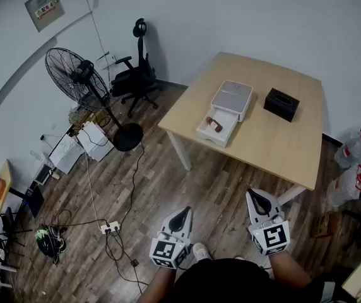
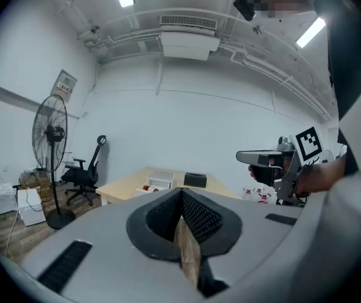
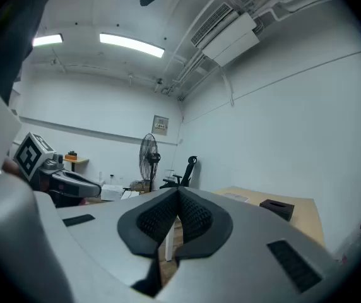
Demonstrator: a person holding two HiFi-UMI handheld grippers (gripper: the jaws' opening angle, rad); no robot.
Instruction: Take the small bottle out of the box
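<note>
Small bottle (image 1: 214, 122): dark red, lying in the pulled-out tray (image 1: 209, 134) of the box, upper centre of the head view. Any label on it is too small to read.

Box (image 1: 233, 97): white, flat top closed, with the tray drawn out toward the lower left of the frame. No print can be made out on it.

Table (image 1: 275, 147): light wood on white legs, upper right of the frame, carrying the box.

Black case (image 1: 281, 103): rectangular with a slot in its top, on the table just right of the box and not touching it. It shows no marking.

Left gripper (image 1: 182, 213): bottom centre of the frame, over the wood floor (image 1: 168, 175), well apart from the table. Jaws pressed together at the tips, nothing between them.

Right gripper (image 1: 257, 196): bottom, right of centre, below the table's near edge in the frame. Jaws likewise closed on each other and empty.

Marker cubes (image 1: 168, 251): one on each gripper, with black-and-white square patterns and no lettering.

Pedestal fan (image 1: 78, 79): black, left of centre, standing on the floor.

Office chair (image 1: 135, 74): black, against the wall, top of the frame left of the table.

Wall panel (image 1: 44, 8): upper left corner, bearing a red strip of writing that is illegible.

Power strip (image 1: 110, 228): white, on the floor at lower left, with cables running from it.

Plastic water bottles (image 1: 356, 163): right edge of the frame, with red labels whose wording is unreadable.
</note>
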